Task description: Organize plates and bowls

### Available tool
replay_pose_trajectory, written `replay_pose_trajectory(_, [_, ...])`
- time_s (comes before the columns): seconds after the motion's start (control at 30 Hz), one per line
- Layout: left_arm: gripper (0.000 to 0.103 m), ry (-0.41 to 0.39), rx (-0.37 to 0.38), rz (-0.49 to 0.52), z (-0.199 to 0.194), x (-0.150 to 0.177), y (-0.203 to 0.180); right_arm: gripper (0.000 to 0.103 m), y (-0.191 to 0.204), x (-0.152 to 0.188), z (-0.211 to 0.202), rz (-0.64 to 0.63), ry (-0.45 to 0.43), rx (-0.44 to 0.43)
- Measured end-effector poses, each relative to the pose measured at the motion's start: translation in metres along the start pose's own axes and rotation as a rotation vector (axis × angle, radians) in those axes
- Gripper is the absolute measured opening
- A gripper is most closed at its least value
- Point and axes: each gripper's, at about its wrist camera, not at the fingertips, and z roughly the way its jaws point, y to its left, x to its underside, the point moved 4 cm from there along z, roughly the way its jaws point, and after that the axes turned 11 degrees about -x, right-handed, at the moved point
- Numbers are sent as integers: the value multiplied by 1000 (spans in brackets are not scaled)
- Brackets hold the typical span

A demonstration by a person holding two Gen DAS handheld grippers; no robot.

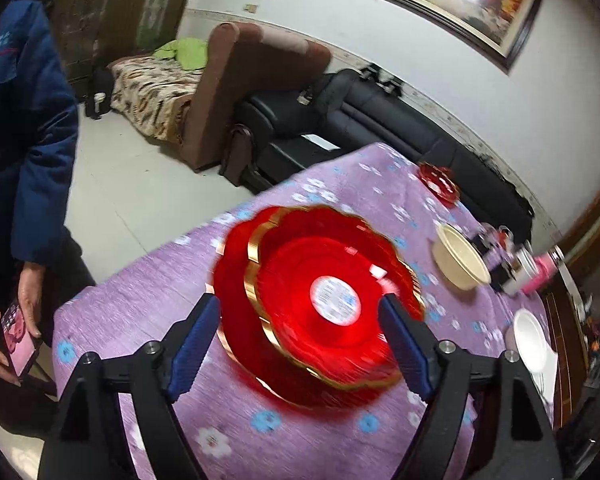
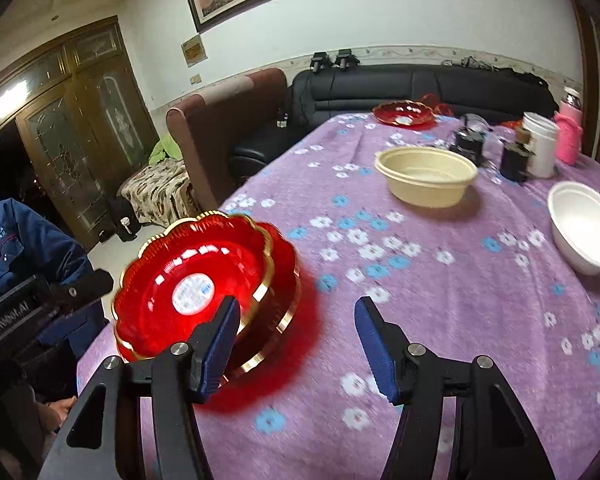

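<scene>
Purple floral tablecloth (image 2: pixel 440 280), black sofa (image 2: pixel 420 84) and framed pic behind. Left gripper (image 1: pixel 300 340) jaws spread wide w/ nothing held; stacked red gold-rimmed plates (image 1: pixel 320 300) lie between them. Right gripper (image 2: pixel 296 340) also open, empty; plates just left of its jaws, cream bowl (image 2: pixel 426 176) and white bowl (image 2: pixel 584 228) ahead-right.

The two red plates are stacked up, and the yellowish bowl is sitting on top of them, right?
Not quite. The two red plates are stacked, but the yellowish bowl is not on top of them. It sits by itself on the purple flowery tablecloth, farther along the table and apart from the stack. The right wrist view shows this most clearly.
</scene>
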Motion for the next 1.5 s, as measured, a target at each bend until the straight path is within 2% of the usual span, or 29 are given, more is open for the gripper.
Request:
replay_pose_trajectory(0.37, [83,-7,73,250,-20,40,-84,64,-74,20,-48,84,-11,108])
replay_pose_trajectory(0.57, [83,20,106,315,-21,58,-111,64,-118,21,-68,167,-31,155])
replay_pose_trajectory(0.87, [83,35,124,402,-14,76,-152,64,-144,2,-69,167,-40,192])
replay_pose_trajectory(1.03, [83,49,137,431,-7,86,-163,64,-164,-27,-55,187,-42,190])
replay_pose_trajectory(1.23, [83,93,158,430,5,84,-166,64,-201,-74,-8,314,-6,118])
replay_pose_trajectory(1.5, [83,113,137,427,25,50,-166,64,-242,-118,60,487,40,104])
